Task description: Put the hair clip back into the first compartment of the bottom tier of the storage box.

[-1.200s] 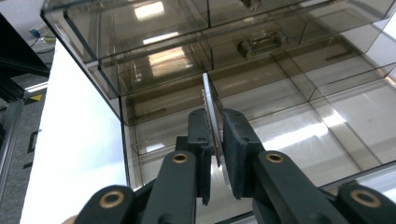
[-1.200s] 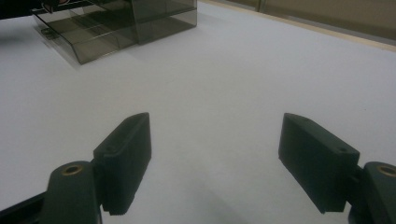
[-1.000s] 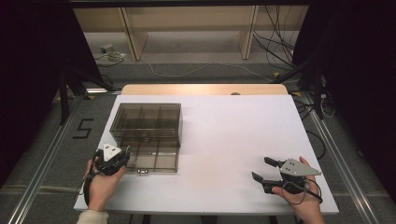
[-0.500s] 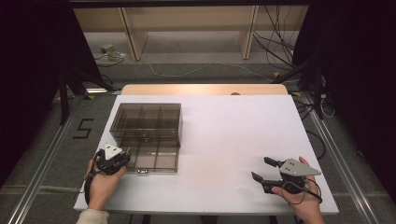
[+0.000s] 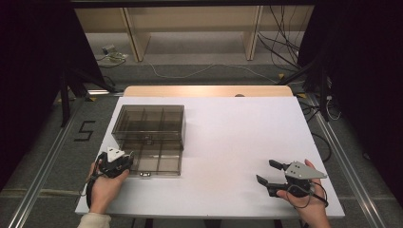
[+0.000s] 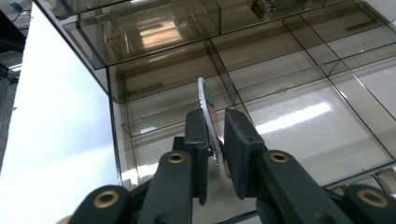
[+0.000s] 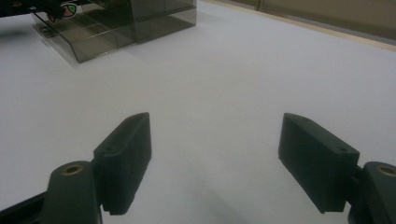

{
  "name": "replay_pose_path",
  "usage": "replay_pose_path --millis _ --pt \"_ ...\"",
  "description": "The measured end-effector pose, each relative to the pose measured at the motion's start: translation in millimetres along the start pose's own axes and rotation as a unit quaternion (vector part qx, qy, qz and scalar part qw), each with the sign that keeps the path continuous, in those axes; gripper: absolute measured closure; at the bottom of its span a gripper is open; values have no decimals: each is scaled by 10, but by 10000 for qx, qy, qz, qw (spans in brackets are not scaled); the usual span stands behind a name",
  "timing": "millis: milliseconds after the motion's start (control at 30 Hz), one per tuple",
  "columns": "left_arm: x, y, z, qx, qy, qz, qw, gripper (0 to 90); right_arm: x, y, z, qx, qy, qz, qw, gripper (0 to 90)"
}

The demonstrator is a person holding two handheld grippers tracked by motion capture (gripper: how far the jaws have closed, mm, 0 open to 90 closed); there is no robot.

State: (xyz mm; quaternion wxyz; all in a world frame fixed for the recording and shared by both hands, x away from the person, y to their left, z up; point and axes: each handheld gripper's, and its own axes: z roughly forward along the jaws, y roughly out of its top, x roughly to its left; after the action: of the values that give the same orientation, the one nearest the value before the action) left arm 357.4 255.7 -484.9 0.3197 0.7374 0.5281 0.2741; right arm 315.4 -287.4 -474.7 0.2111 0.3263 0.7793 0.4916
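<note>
1. Two claws are seen over a white counter, one in each of the person's hands, entering from the bottom edge of the high view.
2. At the lower left of the high view, the left claw is held at the near left corner of a smoky transparent compartment box, whose lid stands raised at the far side.
3. In the left claw view, a thin round disc with a pale toothed rim and a green and red patch is seen edge-on between the two black jaws of the left claw, at the centre of the frame.
4. The disc's lower part is flanked closely by both pads, and its upper part rises above the jaw tips; the jaws have just been opening a little, with the disc between them, and the left pad is seen against it, so it is read as gripped.
5. The disc is held above the box's open compartments, over one near the left wall; whether it touches the floor of the box cannot be told.
6. At the lower right of the high view, the right claw is held open and empty, well apart from the box.
7. In the right claw view, the jaws of the right claw are spread wide over bare counter, with the box at the upper left.
</note>
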Motion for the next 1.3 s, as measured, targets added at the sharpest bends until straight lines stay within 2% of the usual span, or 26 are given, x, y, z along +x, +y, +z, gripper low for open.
replay_pose_path --millis 133,233,367,467,633,767,900,1000,1300 --pt "-9 17 -20 -7 210 -1 9998 652 0 1 0 -6 3 -6 10000 261" --pt "-9 37 -47 -145 244 -57 9996 592 -1 1 -2 -6 -1 -12 10000 261" --pt "-20 60 -81 -310 109 -88 9994 540 -3 3 -8 1 -2 -13 10000 261" --pt "-41 71 -94 -367 -101 -37 9993 475 -2 1 -6 7 0 -11 10000 261" --pt "-81 93 -134 -414 -372 193 9983 359 -4 3 -11 -1 -4 -5 10000 261" --pt "-139 116 -177 -455 -634 497 9957 267 -3 3 -10 0 0 -6 10000 261" --pt "-206 126 -199 -490 -817 653 9933 191 -1 4 -6 5 1 0 10000 260" --pt "-246 121 -195 -492 -951 705 9918 158 -2 5 -2 8 -3 5 10000 259" --pt "-267 86 -184 -564 -1066 735 9900 155 -19 5 5 -20 -46 39 10000 259"
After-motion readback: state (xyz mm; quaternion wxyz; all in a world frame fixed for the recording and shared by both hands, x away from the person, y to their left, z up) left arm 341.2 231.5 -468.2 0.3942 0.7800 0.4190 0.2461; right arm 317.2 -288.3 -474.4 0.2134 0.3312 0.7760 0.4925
